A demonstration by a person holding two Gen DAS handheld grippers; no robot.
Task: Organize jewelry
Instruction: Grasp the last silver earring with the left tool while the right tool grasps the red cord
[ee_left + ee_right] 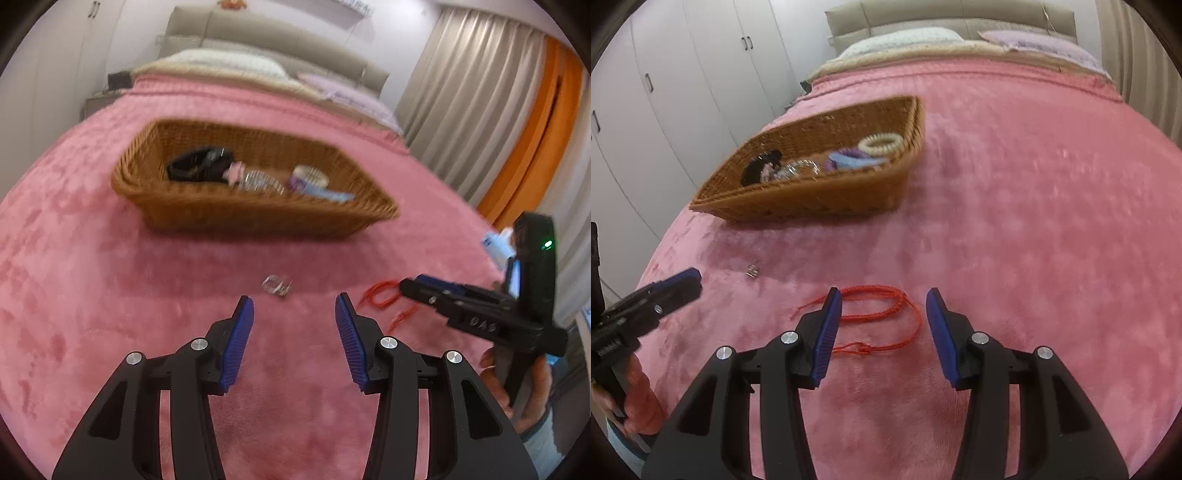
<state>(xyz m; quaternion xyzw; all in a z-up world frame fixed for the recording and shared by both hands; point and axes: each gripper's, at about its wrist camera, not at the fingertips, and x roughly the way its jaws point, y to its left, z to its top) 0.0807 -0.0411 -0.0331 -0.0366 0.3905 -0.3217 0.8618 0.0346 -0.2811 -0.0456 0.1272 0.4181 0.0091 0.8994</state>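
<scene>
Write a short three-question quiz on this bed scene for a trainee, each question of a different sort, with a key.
1. True or false: the red cord bracelet lies inside the wicker basket.
2. Which piece lies ahead of the left hand-held gripper? A. the small clear ring-like piece B. the cream bangle C. the black item
3. Fill in: both loose pieces lie on the pink ____.

Key
1. False: it lies on the blanket, at the open fingertips of the right hand-held gripper.
2. A. The bangle and the black item are in the basket.
3. blanket
</scene>
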